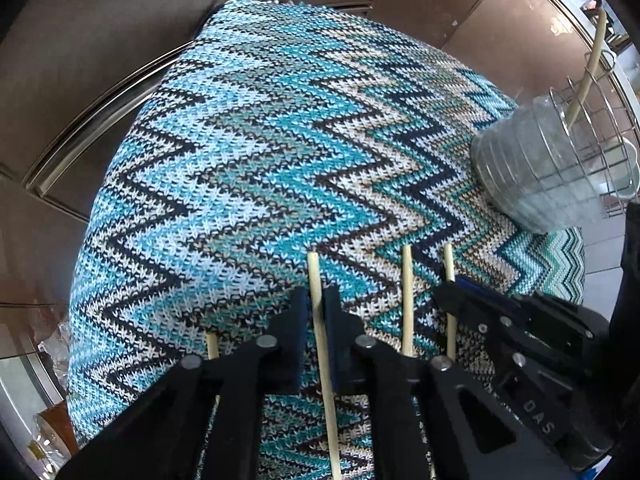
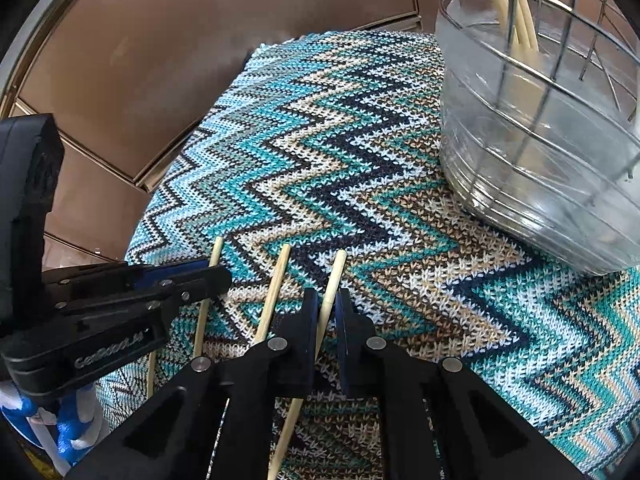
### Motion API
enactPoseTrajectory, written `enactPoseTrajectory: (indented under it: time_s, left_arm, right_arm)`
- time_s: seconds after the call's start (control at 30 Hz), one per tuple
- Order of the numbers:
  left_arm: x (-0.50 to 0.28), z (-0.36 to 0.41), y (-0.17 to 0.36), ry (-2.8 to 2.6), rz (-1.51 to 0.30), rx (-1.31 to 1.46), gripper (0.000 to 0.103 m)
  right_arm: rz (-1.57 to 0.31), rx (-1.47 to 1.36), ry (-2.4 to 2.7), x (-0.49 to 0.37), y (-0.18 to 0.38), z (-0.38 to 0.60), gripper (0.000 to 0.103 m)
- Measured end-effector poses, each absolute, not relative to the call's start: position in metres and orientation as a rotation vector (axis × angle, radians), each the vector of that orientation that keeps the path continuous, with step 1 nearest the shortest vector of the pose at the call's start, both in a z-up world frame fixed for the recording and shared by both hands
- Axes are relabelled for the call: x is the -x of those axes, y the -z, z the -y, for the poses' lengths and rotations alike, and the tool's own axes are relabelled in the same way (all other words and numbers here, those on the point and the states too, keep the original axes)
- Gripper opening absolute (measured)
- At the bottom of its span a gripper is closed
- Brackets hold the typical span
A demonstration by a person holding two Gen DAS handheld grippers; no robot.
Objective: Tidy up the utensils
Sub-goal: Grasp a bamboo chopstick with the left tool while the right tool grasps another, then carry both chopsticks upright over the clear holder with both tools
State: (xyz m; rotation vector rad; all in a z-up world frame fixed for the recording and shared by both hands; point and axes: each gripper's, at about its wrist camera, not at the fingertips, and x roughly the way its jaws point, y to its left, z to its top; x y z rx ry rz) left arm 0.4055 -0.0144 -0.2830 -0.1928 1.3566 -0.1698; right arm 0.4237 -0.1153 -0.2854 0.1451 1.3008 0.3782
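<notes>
Several pale wooden chopsticks lie side by side on a zigzag knit mat (image 1: 248,152). My left gripper (image 1: 317,308) points steeply down and is shut on one chopstick (image 1: 313,276). A second chopstick (image 1: 407,288) lies free to its right. Further right, my right gripper (image 1: 444,292) pinches a third chopstick (image 1: 448,264). In the right wrist view, my right gripper (image 2: 326,312) is shut on that chopstick (image 2: 336,272), the free chopstick (image 2: 278,280) lies to its left, and my left gripper (image 2: 222,276) grips the leftmost chopstick (image 2: 214,256).
A clear glass holder (image 2: 532,152) inside a wire rack (image 1: 600,120) stands on the mat's right side with chopsticks (image 2: 506,4) leaning in it. Brown cabinet fronts (image 1: 100,40) with metal handles lie beyond the mat's left edge. Another chopstick (image 1: 212,346) lies left of my left gripper.
</notes>
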Motion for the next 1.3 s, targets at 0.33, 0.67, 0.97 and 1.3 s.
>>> enactPoseTrajectory:
  time_s: [0.33, 0.67, 0.97, 1.3]
  left_arm:
    - [-0.365, 0.004, 0.239, 0.202, -1.222, 0.244, 0.005]
    - [-0.297, -0.008, 0.166, 0.231, -0.984, 0.271, 0.005]
    - [-0.227, -0.010, 0.112, 0.247, -0.818, 0.242, 0.005]
    - [-0.186, -0.007, 0.063, 0.296, -0.700, 0.228, 0.005]
  right_arm:
    - [-1.166, -0.160, -0.404, -0.384, 0.240, 0.120, 0.005]
    - [-0.945, -0.136, -0.404, -0.304, 0.162, 0.129, 0.005]
    - [-0.789, -0.133, -0.341, -0.222, 0.114, 0.142, 0.005]
    - [-0.621, -0.134, -0.269, -0.162, 0.069, 0.161, 0.005]
